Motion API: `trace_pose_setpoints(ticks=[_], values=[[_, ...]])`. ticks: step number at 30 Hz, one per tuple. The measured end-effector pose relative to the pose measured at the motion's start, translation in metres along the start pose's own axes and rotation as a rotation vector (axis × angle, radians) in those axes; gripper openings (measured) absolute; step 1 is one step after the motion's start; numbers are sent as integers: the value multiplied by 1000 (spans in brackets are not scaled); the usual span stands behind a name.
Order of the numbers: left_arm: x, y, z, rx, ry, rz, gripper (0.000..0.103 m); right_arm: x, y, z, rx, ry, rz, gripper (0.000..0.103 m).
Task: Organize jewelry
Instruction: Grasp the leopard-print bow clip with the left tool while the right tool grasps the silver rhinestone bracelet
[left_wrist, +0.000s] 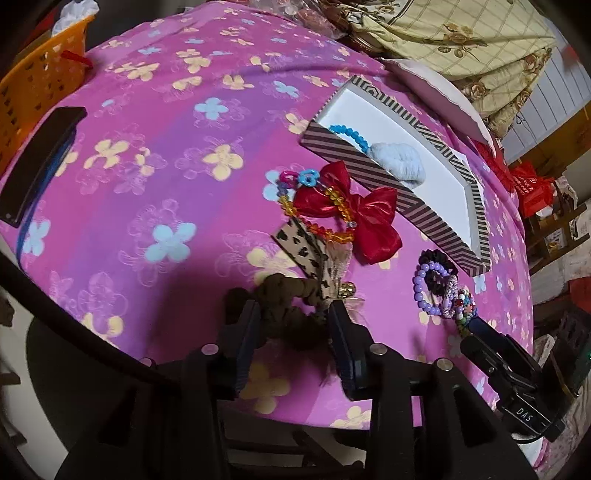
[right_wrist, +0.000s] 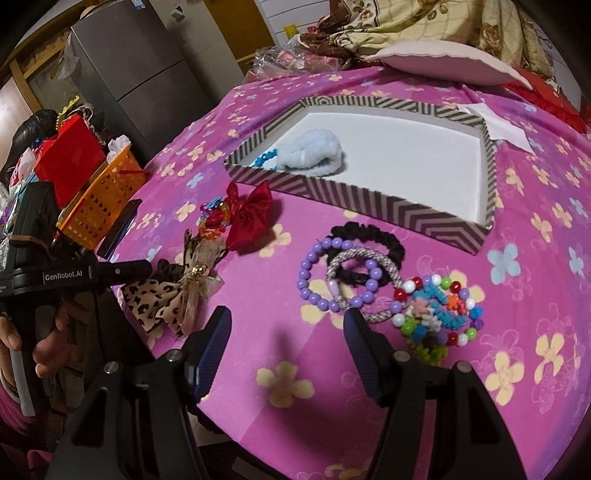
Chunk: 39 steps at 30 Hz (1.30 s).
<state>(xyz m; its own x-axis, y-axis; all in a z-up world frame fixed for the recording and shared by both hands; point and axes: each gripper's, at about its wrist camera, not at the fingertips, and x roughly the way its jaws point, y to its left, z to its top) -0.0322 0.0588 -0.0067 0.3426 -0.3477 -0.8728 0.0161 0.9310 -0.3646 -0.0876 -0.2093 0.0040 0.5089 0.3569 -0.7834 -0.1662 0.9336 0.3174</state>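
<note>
My left gripper (left_wrist: 293, 321) stands open low over the pink flowered cloth, with a brown scrunchie (left_wrist: 288, 314) lying between its fingers. A leopard-print bow (left_wrist: 303, 247), an orange bead bracelet (left_wrist: 332, 230) and a red bow (left_wrist: 354, 210) lie just beyond. The striped box (right_wrist: 332, 195) holds a blue bead bracelet (right_wrist: 266, 158) and a light blue scrunchie (right_wrist: 314, 151). My right gripper (right_wrist: 286, 321) is open and empty above the cloth. Just past it lie a purple bead bracelet (right_wrist: 332, 273), a black scrunchie (right_wrist: 369, 236) and a heap of coloured beads (right_wrist: 436, 310).
An orange basket (right_wrist: 99, 199) and a flat black case (left_wrist: 40, 162) sit at the cloth's left side. A pale pillow (right_wrist: 443, 59) and bedding lie behind the box. A hand (right_wrist: 44, 350) holds the left gripper. The table edge runs close under both grippers.
</note>
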Motion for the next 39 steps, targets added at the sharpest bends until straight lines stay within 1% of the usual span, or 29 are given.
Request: trace_pose_setpoints(ticks=[4, 8, 11, 12, 13, 14, 15, 17, 19, 22, 24, 26, 28, 29, 30, 31, 33, 35, 39], values=[[7, -11, -2, 21, -10, 10, 61, -2, -4, 0, -8, -7, -27, 66], [17, -16, -3, 36, 0, 24, 61, -2, -13, -2, -2, -10, -59, 66], [25, -18, -5, 48, 4, 46, 61, -1, -17, 0, -9, -14, -67, 65], [26, -18, -5, 50, 5, 51, 61, 1, -16, 2, -18, -14, -74, 63], [27, -18, -6, 50, 4, 53, 61, 1, -16, 4, -26, -14, -78, 55], [27, -18, -6, 51, 3, 54, 61, 4, -14, 6, -39, -13, -77, 51], [28, -19, -6, 54, 0, 58, 61, 7, -12, 8, -49, -11, -74, 49], [29, -20, -6, 60, 0, 64, 61, 14, -9, 12, -64, -2, -74, 43], [30, -22, -7, 69, 1, 69, 61, 23, -7, 15, -75, 6, -75, 39], [32, -23, -8, 82, 1, 75, 62, 35, -9, 19, -67, 24, -81, 33], [33, -23, -7, 83, 2, 73, 62, 42, -12, 21, -52, 36, -60, 26], [34, -23, -7, 81, 1, 73, 62, 45, -14, 21, -52, 30, -51, 12], [35, -25, -8, 93, -1, 75, 62, 43, -14, 20, -56, 13, -52, 8], [35, -26, -9, 107, -4, 78, 59, 39, -14, 20, -51, 5, -44, 8], [35, -27, -10, 122, -9, 77, 49, 35, -15, 19, -49, -4, -33, 8], [35, -28, -10, 129, -7, 66, 46, 30, -15, 18, -48, -14, -27, 8], [34, -28, -11, 129, -4, 36, 33, 19, -16, 17, -43, -35, -15, 8], [29, -29, -12, 142, -5, 15, 24, 6, -18, 18, -29, -63, -1, 8], [13, -33, -15, 167, -21, -16, 22, -21, -20, 22, -14, -124, 18, 8]])
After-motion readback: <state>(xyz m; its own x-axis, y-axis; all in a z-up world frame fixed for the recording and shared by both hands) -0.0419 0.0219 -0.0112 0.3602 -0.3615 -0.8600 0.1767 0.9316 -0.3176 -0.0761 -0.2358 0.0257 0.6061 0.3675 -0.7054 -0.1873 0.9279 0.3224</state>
